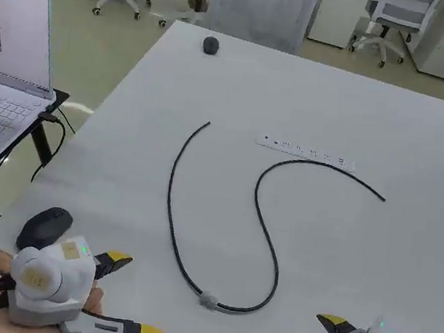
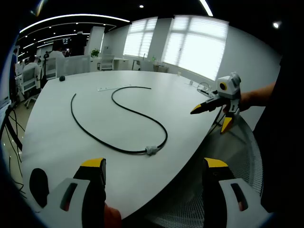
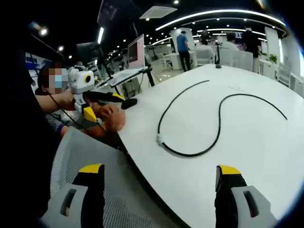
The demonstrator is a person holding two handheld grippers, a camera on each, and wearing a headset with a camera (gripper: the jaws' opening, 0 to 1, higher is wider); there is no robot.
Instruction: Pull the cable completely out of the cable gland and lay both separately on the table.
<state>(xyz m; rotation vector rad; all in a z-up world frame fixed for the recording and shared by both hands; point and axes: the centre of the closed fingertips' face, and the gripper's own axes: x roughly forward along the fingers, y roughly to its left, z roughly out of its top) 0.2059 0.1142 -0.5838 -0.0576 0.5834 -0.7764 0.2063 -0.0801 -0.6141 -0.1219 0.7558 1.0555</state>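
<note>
The white bench (image 1: pixel 340 249) is carrying the black cable (image 1: pixel 256 201), which is lying in a loose S across its middle with nothing touching it. The left gripper (image 1: pixel 137 297) is hovering at the near left edge beside a dark mouse (image 1: pixel 43 226), its jaws standing wide apart and holding nothing. The right gripper (image 3: pixel 159 168) is hanging at the near right edge, likewise spread wide and empty. The small grey cable gland (image 1: pixel 208 300) is sitting on the cable at its nearest bend, between the two grippers and apart from both.
</note>
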